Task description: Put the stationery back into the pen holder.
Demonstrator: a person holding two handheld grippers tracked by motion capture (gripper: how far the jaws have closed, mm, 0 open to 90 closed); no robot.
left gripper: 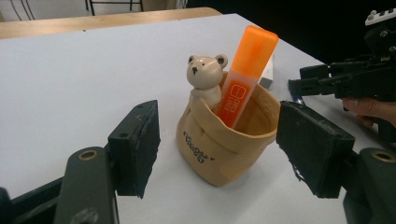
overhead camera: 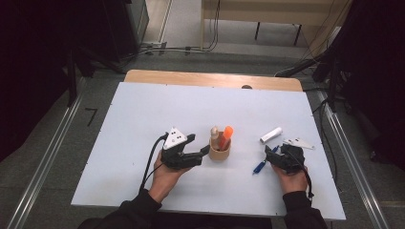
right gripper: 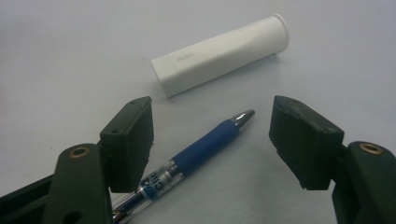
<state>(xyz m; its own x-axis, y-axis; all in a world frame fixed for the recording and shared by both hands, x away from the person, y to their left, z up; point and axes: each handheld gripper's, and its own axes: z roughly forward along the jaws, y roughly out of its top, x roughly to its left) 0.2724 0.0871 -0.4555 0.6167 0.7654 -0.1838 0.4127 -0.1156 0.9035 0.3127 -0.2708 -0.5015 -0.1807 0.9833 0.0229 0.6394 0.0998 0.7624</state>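
Your right gripper (right gripper: 212, 142) is sitting right over the pen (right gripper: 189, 158), jaws apart with nothing pinched yet: the pads stand either side of the blue grip and aren't touching it. No earlier shot to compare, so that's just how it looks now.

The thing that matters here is the pen's axis. In the right gripper view it runs from about 7 o'clock, under the left pad, up to 1 o'clock, where the silver tip ends. So it crosses the gap on a slant, not square to the pads. I'd guess a small wrist twist makes the squeeze land across the barrel instead of rolling it.

From the high view, the pen (overhead camera: 260, 166) lies just at 9 o'clock of your right gripper (overhead camera: 273, 153), and the cup (overhead camera: 219, 151) is further out the same way. The white tube (right gripper: 219, 53) lies just beyond the pen tip at 12 o'clock, apart from it, so it shouldn't get in the way.

Your left gripper (left gripper: 217, 149) is wide open around the cup (left gripper: 229, 149) without clamping it; the bear (left gripper: 205, 77) and orange marker (left gripper: 245, 77) stick out of it. The right hand is clearly the nearer one for the pen.
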